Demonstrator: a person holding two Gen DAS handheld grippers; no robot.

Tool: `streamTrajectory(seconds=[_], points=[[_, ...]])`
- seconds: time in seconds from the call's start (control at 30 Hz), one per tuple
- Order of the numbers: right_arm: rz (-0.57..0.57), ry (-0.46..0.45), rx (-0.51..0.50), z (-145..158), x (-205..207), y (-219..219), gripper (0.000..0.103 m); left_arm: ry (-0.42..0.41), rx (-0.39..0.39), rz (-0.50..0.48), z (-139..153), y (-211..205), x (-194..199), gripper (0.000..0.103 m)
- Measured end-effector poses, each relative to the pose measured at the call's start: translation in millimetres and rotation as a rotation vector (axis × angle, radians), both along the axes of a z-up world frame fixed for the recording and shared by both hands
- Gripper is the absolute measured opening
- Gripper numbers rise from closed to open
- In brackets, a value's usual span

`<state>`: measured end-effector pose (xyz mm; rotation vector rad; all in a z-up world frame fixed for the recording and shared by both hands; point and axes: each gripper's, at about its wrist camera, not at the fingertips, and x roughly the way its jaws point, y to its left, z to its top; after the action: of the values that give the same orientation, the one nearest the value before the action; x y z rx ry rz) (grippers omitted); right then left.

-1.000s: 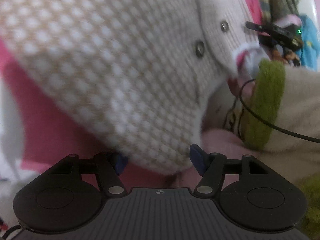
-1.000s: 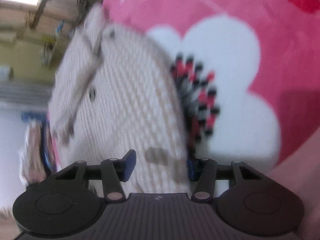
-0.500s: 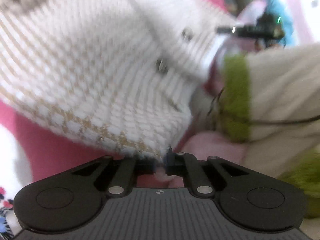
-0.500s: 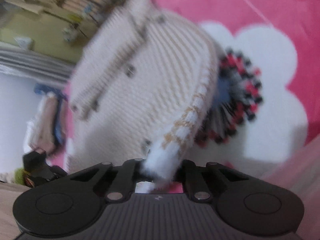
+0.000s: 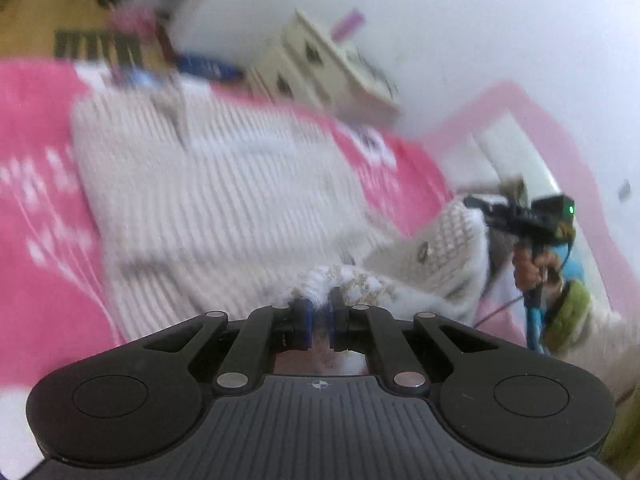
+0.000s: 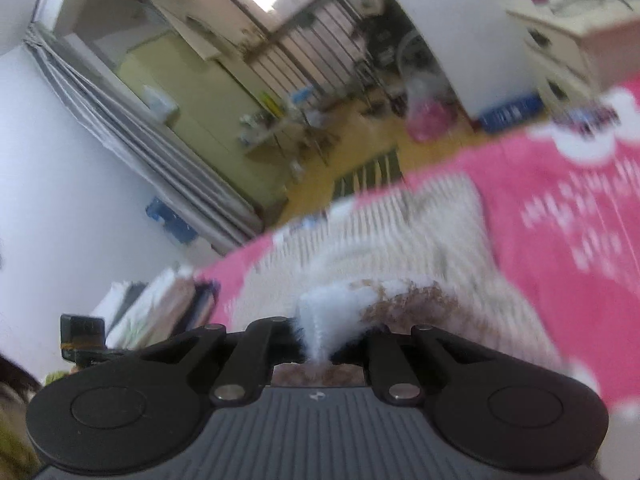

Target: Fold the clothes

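Jaws of left gripper (image 5: 319, 322) and right gripper (image 6: 320, 340) pinch cardigan (image 5: 224, 204) hem; blanket (image 5: 36, 208) lettering unreadable.

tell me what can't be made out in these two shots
- Left wrist view: cardigan is motion-blurred, so its buttons and weave are unreadable.
- Left wrist view: right gripper is small, its fingertips buried in knit.
- Right wrist view: the hem in the right gripper hides the pads.
- Right wrist view: blanket print is smeared.
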<state>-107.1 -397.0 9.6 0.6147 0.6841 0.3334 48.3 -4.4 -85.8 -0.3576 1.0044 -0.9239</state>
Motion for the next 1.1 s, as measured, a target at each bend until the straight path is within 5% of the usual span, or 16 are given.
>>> streamTrajectory(seconds=[0.33,0.47,0.57,0.67,0.73,0.93,1.03,1.1], points=[[-0.024,-0.084,0.033,-8.2,154.6,-20.1,0.009,-0.056,-0.047,0.222,-4.5,29.6,109.5,0.005],[-0.171,0.053,0.107,-71.7,221.1,-40.3,0.014,0.109,-0.05,0.347,-52.2,36.3,166.2,0.011],[-0.298,0.244,0.324,-148.7,253.2,-59.2,0.031,0.291,-0.048,0.435,-99.7,33.9,198.4,0.012],[-0.409,0.205,0.455,-173.0,243.2,-69.7,0.032,0.322,-0.138,0.498,-112.6,35.0,201.4,0.021],[-0.436,0.142,0.468,-166.3,233.4,-76.0,0.041,0.308,-0.206,0.541,-108.8,38.0,197.8,0.027],[-0.484,-0.017,0.4,-123.8,207.8,-89.1,0.041,0.193,-0.291,0.685,-81.2,59.4,195.5,0.034],[-0.306,-0.045,0.228,-97.1,207.8,-52.3,0.041,0.126,-0.282,0.736,-57.3,68.1,184.1,0.035],[-0.104,-0.04,0.012,-80.8,210.7,-2.3,0.04,0.073,-0.19,0.674,-40.4,55.7,169.9,0.04]])
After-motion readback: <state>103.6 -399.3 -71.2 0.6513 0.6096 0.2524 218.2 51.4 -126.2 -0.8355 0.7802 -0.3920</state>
